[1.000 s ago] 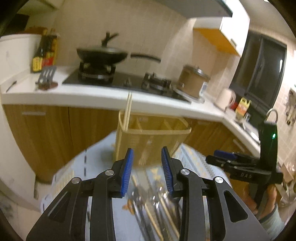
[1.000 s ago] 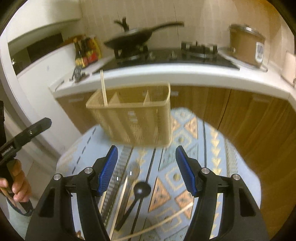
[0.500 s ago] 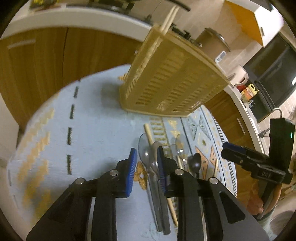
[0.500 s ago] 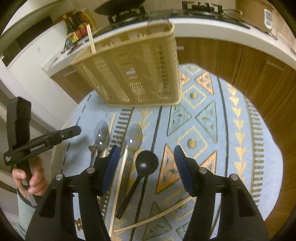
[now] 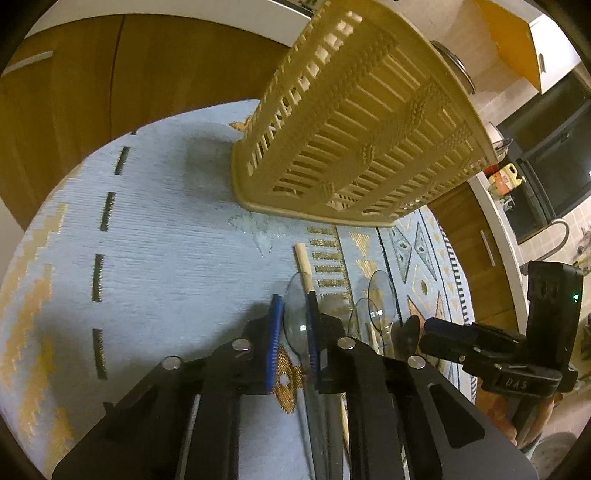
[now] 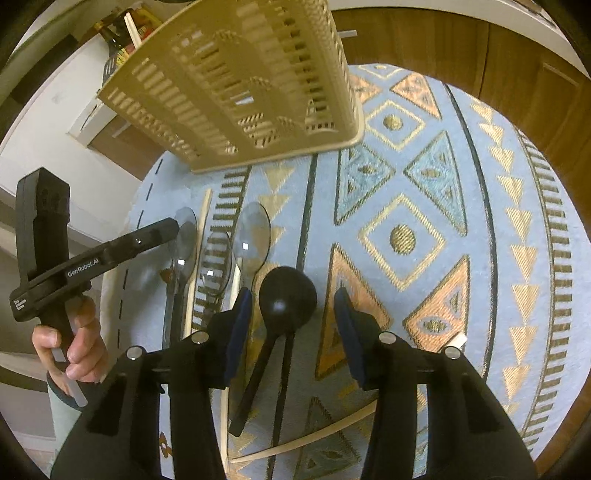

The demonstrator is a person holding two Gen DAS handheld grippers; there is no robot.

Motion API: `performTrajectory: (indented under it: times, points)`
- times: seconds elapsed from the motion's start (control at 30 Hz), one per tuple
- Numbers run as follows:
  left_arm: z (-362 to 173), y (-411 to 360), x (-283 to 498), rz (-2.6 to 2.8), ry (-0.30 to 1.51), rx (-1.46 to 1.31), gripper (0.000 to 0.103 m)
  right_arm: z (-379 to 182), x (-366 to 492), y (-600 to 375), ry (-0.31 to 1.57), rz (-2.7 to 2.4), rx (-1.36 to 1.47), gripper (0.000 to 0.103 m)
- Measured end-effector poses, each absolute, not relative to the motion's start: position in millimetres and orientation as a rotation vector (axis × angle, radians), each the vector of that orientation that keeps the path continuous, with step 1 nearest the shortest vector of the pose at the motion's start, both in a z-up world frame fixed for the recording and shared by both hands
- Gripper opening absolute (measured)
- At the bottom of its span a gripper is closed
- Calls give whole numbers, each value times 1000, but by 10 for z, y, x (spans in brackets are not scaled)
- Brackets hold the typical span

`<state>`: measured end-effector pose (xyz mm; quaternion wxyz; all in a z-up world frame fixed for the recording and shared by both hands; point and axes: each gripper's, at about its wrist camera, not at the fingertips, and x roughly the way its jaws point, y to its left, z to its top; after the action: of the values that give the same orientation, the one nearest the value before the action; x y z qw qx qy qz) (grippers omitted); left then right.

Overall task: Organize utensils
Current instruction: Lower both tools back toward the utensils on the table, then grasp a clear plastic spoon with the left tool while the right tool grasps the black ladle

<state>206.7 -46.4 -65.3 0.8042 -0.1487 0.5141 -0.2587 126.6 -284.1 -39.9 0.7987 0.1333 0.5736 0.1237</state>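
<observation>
So the utensils were all lying in a loose row on the patterned blue and gold cloth (image 6: 406,155) covering the tabletop, right in front of the cream slotted utensil basket (image 5: 354,122). The leftmost metal spoon (image 5: 297,314) lay bowl toward the basket, and the left claw (image 5: 293,332) had its blue pads down on either side of that bowl and was closing in; they looked to be touching its edges already, so I'd call that a pinch. A wooden chopstick (image 5: 303,264) ran right alongside that spoon, its tip poking out past the claw toward the basket. Just to the right were two more metal spoons (image 5: 380,291), side by side and overlapping a bit. Next over was the black spoon (image 6: 288,295), lying with its round bowl between the fingers of the right claw (image 6: 293,306). That one was closing too, but there was clear gap on both sides, so not gripping anything. A second chopstick (image 6: 310,435) lay crosswise near the bottom of the right view, under the black handle. The basket stood upright with one chopstick (image 6: 132,29) sticking out of its far left corner. A hand (image 6: 74,343) was wrapped round the left tool's handle, and wooden cabinet doors (image 5: 110,88) sat behind the tabletop.
</observation>
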Motion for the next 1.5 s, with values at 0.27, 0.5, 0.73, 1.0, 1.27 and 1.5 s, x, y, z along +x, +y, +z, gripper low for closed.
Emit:
performTrajectory:
  times: [0.27,0.5,0.73,1.0,1.27,1.5]
  points:
    - [-674,-472,2057,-545,1087,-289,0,-441,1237,-2659,1243,240,217,31]
    - [-574,-289,2052,-518,1072,-257,0,-444,1173,-2527,1226,198,112,11]
    - [-613,-194,2116,-478,1097,-225,14,-488,1232,-2677,1223,169,122,11]
    - [-539,-237,2146,-454,1091,-239,42,-465,1251,-2915,1240,208,274,15]
    - [-568,-514,2134,-336,1089,-77,42,-393,1222,-2815,1240,206,262,44]
    - [-595,-576,2089,-298,1075,-31,36,-451,1277,-2562,1237,159,198,45]
